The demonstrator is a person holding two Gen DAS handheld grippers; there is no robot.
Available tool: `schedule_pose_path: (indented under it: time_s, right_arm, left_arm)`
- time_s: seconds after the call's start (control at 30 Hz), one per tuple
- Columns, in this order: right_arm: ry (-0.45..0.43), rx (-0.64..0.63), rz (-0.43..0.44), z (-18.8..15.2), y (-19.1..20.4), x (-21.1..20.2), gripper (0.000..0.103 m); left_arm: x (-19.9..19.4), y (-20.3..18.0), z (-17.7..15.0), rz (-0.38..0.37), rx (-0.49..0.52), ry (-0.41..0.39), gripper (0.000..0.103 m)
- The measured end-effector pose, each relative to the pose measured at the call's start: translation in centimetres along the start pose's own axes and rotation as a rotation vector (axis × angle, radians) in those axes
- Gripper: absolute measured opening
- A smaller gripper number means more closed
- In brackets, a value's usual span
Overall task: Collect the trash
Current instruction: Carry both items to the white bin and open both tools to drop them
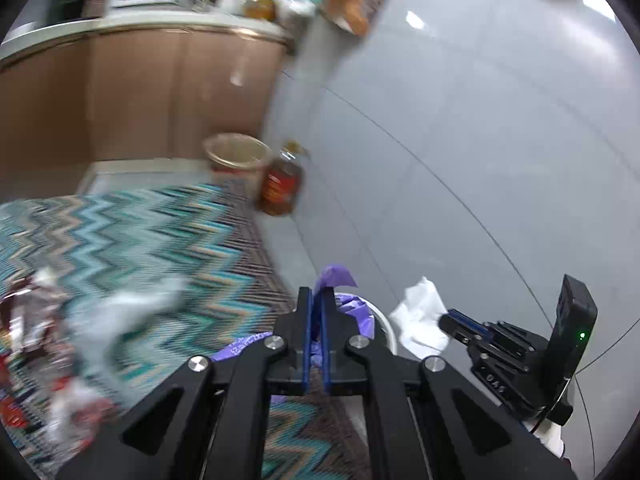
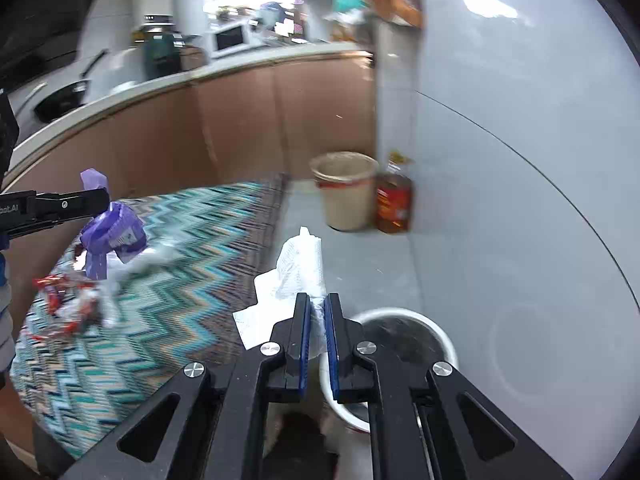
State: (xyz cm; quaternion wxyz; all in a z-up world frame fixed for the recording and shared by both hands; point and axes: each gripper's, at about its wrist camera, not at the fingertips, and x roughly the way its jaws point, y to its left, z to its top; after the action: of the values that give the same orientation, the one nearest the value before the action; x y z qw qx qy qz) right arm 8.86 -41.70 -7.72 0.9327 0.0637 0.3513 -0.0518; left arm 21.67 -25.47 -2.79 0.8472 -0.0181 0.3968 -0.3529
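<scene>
Blue-padded fingers (image 1: 305, 320) of the left gripper (image 1: 316, 300) are pressed nearly together on a purple plastic wrapper (image 1: 334, 276), whose crumpled top sticks out above the tips at the lower centre of the left wrist view. In the right wrist view that same gripper (image 2: 102, 200) reaches in from the left edge, and the purple wrapper (image 2: 114, 232) hangs below its tip over the zigzag mat (image 2: 168, 280).

Fingers (image 2: 331, 320) of the right gripper (image 2: 316, 304) pinch a white paper napkin (image 2: 300, 260), which rises in a crumpled sheet above the tips at the lower centre of the frame. The left wrist view shows this gripper (image 1: 450, 318) at the lower right with the napkin (image 1: 420, 312) bunched at its tip.

Just right of the right gripper's fingers, low in the frame, sits a white round bin (image 2: 404, 320) with a dark inside; in the left wrist view only its rim (image 1: 386, 324) shows behind the fingers, lined with purple.

More litter (image 2: 72, 304), red and clear wrappers, lies on the mat at the left. Beyond the mat, a beige bucket (image 2: 348, 192) and an amber oil bottle (image 2: 394, 200) stand touching or just beside each other against the grey wall (image 2: 520, 160). A counter (image 2: 240, 68) with brown cabinet fronts runs across the top, blurred.
</scene>
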Motion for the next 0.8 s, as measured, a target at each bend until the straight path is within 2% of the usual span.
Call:
schedule_pose_path:
  time_s: [0.1,0.23,0.4,0.47,0.57,0.63,0.73,0.8]
  right_arm:
    - [0.038,0.036,-0.067,-1.0,-3.4,1.4,0.008]
    - [0.089,0.069,-0.105,-1.7,-6.6,3.9,0.008]
    - [0.147,0.101,-0.129,-2.7,-9.4,7.4,0.01]
    - [0.175,0.128,-0.119,-3.3,-10.5,9.1,0.016]
    - [0.215,0.156,-0.128,-4.7,-11.7,10.9,0.025]
    - [0.235,0.171,-0.142,-5.3,-12.6,11.5,0.025]
    - [0.237,0.182,-0.156,-5.8,-12.9,10.9,0.025]
    - [0.228,0.168,-0.171,-5.6,-12.6,9.9,0.025]
  left_arm:
    - [5.9,-3.4,0.3,-0.034,0.035,0.086,0.004]
    - [12.6,-6.2,-0.2,-0.053,0.059,0.168,0.004]
    - [20.3,-7.3,-1.4,-0.078,0.031,0.264,0.008]
    - [22.6,-7.4,-1.9,-0.08,0.024,0.296,0.011]
    - [25.1,-7.5,-2.9,-0.078,0.026,0.338,0.027]
    - [25.8,-7.1,-3.3,-0.082,0.011,0.347,0.037]
    - [25.1,-6.2,-3.4,-0.105,-0.025,0.344,0.037]
    - [23.3,-5.8,-2.9,-0.106,-0.014,0.306,0.037]
